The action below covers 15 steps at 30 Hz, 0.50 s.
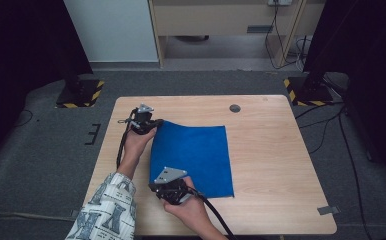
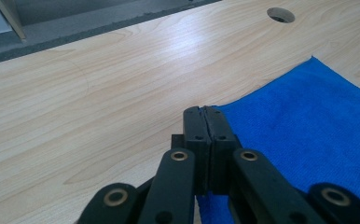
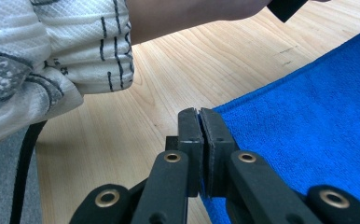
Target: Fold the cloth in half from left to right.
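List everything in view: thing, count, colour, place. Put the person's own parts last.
cloth: one, blue, left-centre of the table, its left corners pinched by the grippers
table: one, light wood, centre of the high view
cable hole: one, grey, far side of the tabletop
stand bases: two, black with yellow stripes, floor beyond the table
left gripper: one, black, cloth's far-left corner
right gripper: one, black, cloth's near-left corner
sleeve: one, white patterned, left forearm

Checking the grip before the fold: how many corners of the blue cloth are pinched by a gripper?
2. The left gripper pinches the blue cloth at its far-left corner; the right gripper pinches the near-left corner. Both right-hand corners lie free on the table.
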### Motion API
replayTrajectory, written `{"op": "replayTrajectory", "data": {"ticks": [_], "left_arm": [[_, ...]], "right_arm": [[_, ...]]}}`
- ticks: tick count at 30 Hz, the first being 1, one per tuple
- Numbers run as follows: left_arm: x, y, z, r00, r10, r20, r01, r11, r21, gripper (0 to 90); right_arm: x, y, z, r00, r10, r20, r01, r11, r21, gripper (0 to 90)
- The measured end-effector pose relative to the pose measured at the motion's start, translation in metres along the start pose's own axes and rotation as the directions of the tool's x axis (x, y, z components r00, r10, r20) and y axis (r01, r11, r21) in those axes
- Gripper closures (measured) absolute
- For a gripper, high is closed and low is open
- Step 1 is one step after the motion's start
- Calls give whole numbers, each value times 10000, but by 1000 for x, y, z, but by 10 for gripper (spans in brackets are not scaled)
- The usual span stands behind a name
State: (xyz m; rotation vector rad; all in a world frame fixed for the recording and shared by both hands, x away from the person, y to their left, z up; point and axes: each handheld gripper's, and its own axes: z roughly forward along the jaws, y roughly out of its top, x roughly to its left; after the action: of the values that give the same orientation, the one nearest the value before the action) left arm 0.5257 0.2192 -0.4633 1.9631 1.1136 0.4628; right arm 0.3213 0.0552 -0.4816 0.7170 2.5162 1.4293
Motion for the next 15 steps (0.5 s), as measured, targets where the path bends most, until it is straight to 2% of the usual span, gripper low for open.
{"op": "replayTrajectory", "data": {"ticks": [10, 15], "left_arm": [[-16, 9, -1, 9995, 278, 124, -276, 9995, -117, 892], [-17, 17, -5, 9992, 363, 146, -359, 9991, -234, 892]], "right_arm": [[0, -1, -11, 10000, -12, 42, 13, 9999, -148, 881], [2, 4, -12, 10000, -80, 29, 80, 9997, -229, 882]]}}
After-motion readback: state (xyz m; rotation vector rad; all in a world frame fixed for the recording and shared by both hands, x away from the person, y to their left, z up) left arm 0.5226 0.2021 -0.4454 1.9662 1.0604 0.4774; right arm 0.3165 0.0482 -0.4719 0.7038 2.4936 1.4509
